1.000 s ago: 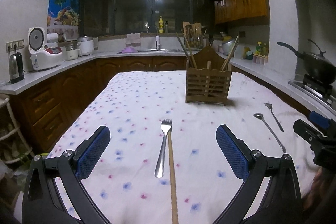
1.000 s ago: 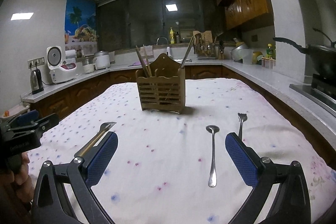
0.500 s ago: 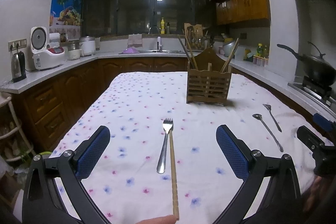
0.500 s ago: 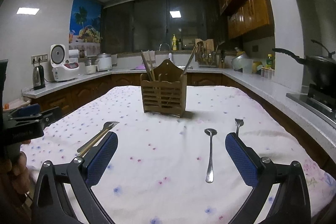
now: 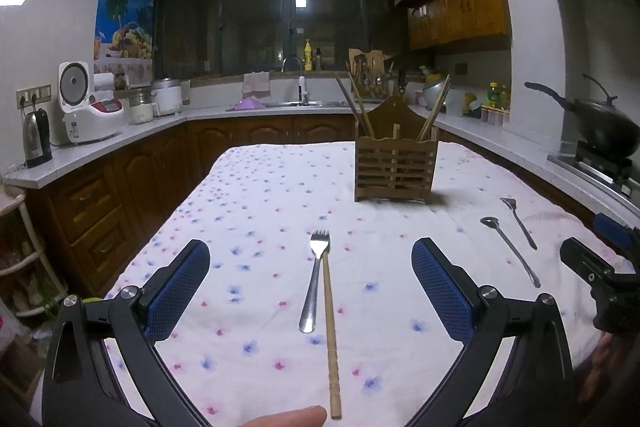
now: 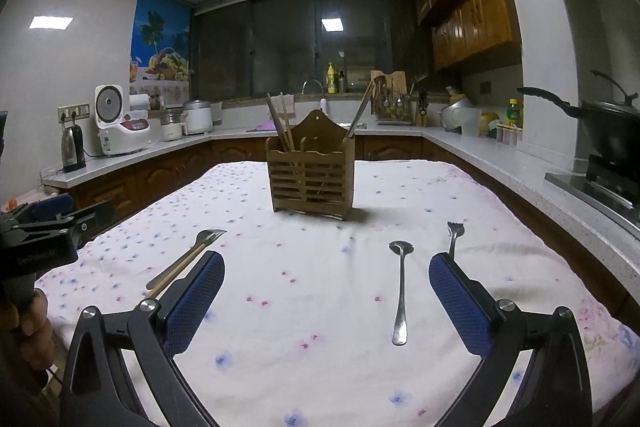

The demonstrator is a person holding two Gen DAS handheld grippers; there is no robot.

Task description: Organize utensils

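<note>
A wooden slatted utensil holder [image 5: 394,167] [image 6: 311,179] stands on the floral tablecloth with chopsticks leaning in it. A metal fork [image 5: 316,275] [image 6: 188,259] lies beside a single wooden chopstick [image 5: 331,331] [image 6: 176,273], straight ahead of my left gripper [image 5: 310,291], which is open and holds nothing. A metal spoon [image 6: 400,287] [image 5: 510,251] and a second fork [image 6: 454,237] [image 5: 518,221] lie ahead of my right gripper [image 6: 326,299], also open with nothing in it. Both grippers hover above the near end of the table.
The tablecloth-covered table [image 5: 260,207] is ringed by kitchen counters. A rice cooker [image 5: 86,107] and kettle [image 5: 36,137] sit on the left, a wok [image 5: 604,129] on the stove at the right. A fingertip [image 5: 284,417] shows at the bottom edge.
Both grippers have drawn back and risen slightly, so the table end and the chopstick's near tip have come into view. The utensils have not moved.
</note>
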